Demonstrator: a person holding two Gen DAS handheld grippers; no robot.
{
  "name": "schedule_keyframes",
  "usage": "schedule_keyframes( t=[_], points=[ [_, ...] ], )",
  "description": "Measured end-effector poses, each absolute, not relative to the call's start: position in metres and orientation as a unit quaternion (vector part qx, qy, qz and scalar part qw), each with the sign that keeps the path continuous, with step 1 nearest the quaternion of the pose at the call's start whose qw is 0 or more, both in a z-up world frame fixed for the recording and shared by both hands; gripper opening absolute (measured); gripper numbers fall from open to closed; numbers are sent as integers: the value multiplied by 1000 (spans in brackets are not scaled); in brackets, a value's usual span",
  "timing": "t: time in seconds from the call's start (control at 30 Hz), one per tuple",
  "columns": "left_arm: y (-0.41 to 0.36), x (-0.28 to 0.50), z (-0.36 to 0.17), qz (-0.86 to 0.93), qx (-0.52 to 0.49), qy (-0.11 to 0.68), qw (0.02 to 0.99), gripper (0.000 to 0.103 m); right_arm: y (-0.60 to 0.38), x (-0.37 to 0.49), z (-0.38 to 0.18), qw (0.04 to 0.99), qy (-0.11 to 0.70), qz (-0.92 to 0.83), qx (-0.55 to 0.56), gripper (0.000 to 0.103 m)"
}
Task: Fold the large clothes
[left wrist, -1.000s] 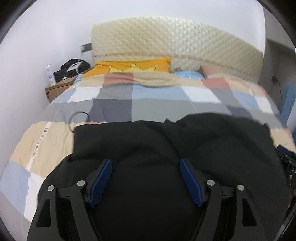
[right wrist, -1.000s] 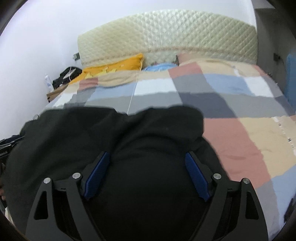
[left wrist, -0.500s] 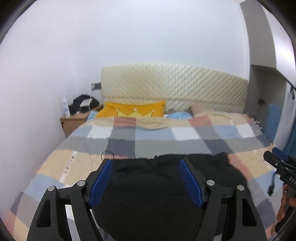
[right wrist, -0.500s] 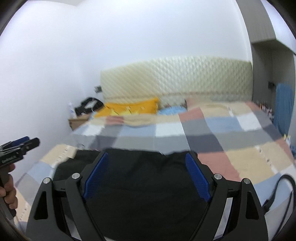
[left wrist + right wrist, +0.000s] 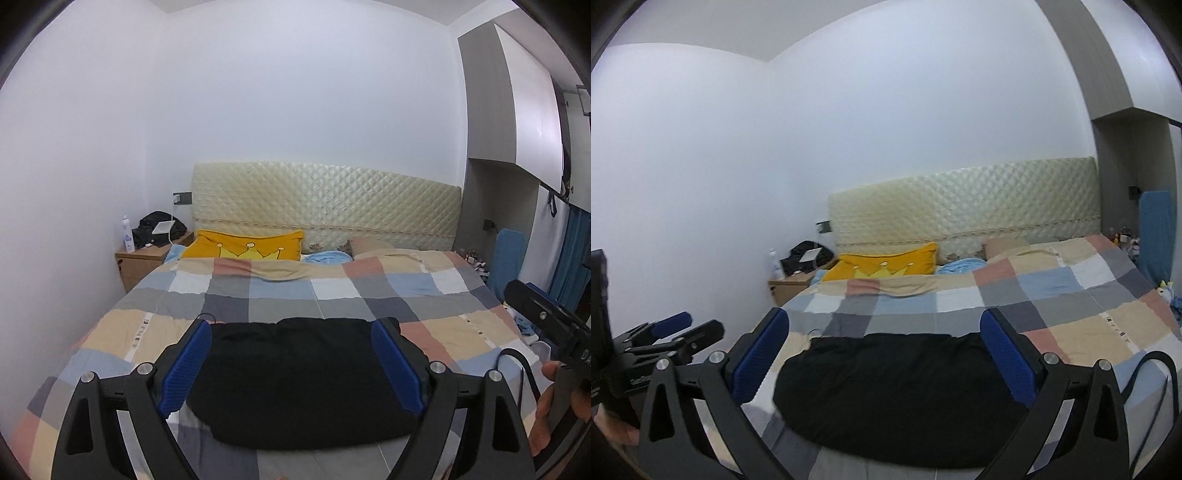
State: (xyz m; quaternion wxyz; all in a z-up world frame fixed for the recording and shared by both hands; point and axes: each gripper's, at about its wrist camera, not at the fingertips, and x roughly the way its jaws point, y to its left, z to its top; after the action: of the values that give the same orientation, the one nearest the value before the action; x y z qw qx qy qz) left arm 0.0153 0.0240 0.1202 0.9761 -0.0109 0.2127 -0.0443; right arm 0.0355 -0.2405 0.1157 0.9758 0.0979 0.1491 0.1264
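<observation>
Left gripper [image 5: 291,363] and right gripper [image 5: 886,356], jaws just widened, empty.

Your folded garment [image 5: 303,380] lies on the near end of the bed [image 5: 461,332]. The pillow [image 5: 243,249] sits far behind it against the headboard [image 5: 325,206], with the nightstand [image 5: 138,264] left of the bed.

Soft, even indoor light; fisheye bending and dark vignette at edges.

A wide bed [image 5: 122,332] is covered by a checked patchwork quilt [image 5: 280,295] of beige, grey, blue, white and pink squares. A folded black garment [image 5: 306,384] is laid flat on it between and beyond the fingers; a yellow crown-printed pillow [image 5: 243,245] is seen far beyond them, against the headboard.
</observation>
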Motion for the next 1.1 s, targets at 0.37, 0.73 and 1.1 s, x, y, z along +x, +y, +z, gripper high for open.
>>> schedule_keyframes(
  t=[0.37, 0.73, 1.1],
  points=[
    [37, -50, 115, -33, -33, 209, 977, 89, -240, -33, 120, 983, 129, 121, 56, 103],
    [41, -46, 67, -13, -38, 279, 959, 89, -242, -50, 90, 977, 169, 99, 81, 103],
    [37, -48, 59, -6, -24, 293, 956, 89, -246, -46, 63, 973, 204, 76, 76, 103]
  ],
)
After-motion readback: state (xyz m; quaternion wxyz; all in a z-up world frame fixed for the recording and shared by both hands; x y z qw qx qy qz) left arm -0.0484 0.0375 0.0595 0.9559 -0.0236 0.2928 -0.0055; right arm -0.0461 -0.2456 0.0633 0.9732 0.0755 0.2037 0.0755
